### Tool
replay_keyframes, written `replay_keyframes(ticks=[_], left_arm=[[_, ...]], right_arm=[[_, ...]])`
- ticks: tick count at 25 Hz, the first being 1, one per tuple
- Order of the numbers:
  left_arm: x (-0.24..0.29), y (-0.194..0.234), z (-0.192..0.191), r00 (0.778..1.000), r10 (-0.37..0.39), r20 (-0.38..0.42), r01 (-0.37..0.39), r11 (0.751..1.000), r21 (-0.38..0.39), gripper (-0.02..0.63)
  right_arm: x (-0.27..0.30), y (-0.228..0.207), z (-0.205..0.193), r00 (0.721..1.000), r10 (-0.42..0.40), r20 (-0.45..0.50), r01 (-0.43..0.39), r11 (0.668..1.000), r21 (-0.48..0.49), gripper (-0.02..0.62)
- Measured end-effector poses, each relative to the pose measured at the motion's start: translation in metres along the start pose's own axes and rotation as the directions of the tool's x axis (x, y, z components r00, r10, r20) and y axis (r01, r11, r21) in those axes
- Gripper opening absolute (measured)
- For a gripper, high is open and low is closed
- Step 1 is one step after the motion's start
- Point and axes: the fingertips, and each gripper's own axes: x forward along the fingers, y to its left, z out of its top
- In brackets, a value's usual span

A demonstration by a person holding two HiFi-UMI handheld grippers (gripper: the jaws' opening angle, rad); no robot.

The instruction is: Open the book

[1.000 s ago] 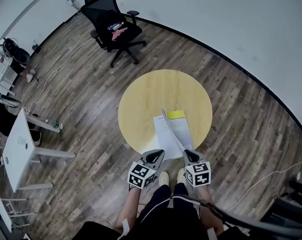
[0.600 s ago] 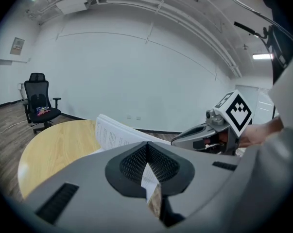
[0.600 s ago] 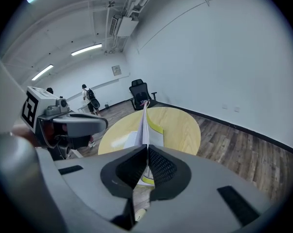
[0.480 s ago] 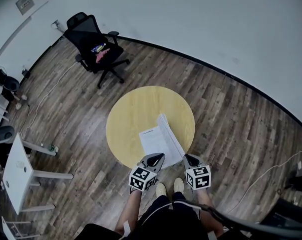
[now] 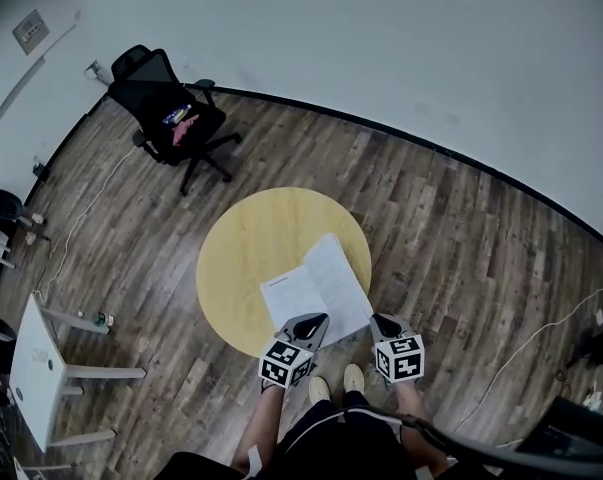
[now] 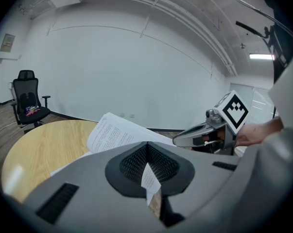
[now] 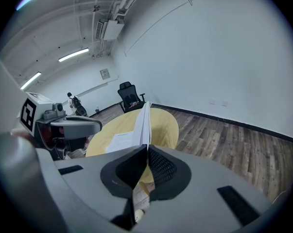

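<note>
An open book (image 5: 316,283) with white pages lies at the near edge of a round yellow table (image 5: 251,248). My left gripper (image 5: 314,320) holds its near left edge, and my right gripper (image 5: 379,320) holds its near right corner. In the left gripper view the left gripper (image 6: 147,144) is shut on a white page, and a curved printed page (image 6: 114,132) rises beyond it, with the right gripper (image 6: 204,135) to the right. In the right gripper view the right gripper (image 7: 147,147) is shut on a stack of upright pages (image 7: 145,120), with the left gripper (image 7: 73,126) to the left.
A black office chair (image 5: 166,118) carrying small items stands at the back left by the white wall. A white table (image 5: 31,368) is at the left edge. A cable (image 5: 541,338) runs over the wooden floor on the right. The person's feet (image 5: 331,380) are just behind the table.
The book has spread wider open and its yellow cover no longer shows. Both grippers have moved along with the pages. The table now sits lower and further left in the head view.
</note>
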Motion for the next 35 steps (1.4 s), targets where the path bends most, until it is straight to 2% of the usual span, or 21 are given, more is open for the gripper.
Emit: replay_keyframes(ticks=[11,19,28,35], left_arm=[[0.037,0.007,-0.012,0.999,0.008,-0.034,-0.01,0.999,-0.05,0.0],[0.055,0.017,-0.029,0.997,0.02,-0.072,-0.025,0.997,-0.073,0.0],[0.07,0.023,-0.046,0.993,0.032,-0.111,-0.044,0.993,-0.107,0.0],[0.077,0.031,-0.061,0.99,0.048,-0.134,-0.067,0.988,-0.136,0.0]], right_arm=[[0.016,-0.047,-0.02,0.999,0.013,-0.032,-0.01,0.995,0.098,0.017],[0.032,-0.07,-0.036,0.997,0.001,-0.077,0.008,0.993,0.122,0.018],[0.052,-0.091,-0.059,0.99,-0.022,-0.142,0.034,0.996,0.083,0.018],[0.067,-0.103,-0.076,0.983,-0.023,-0.18,0.039,0.995,0.089,0.018]])
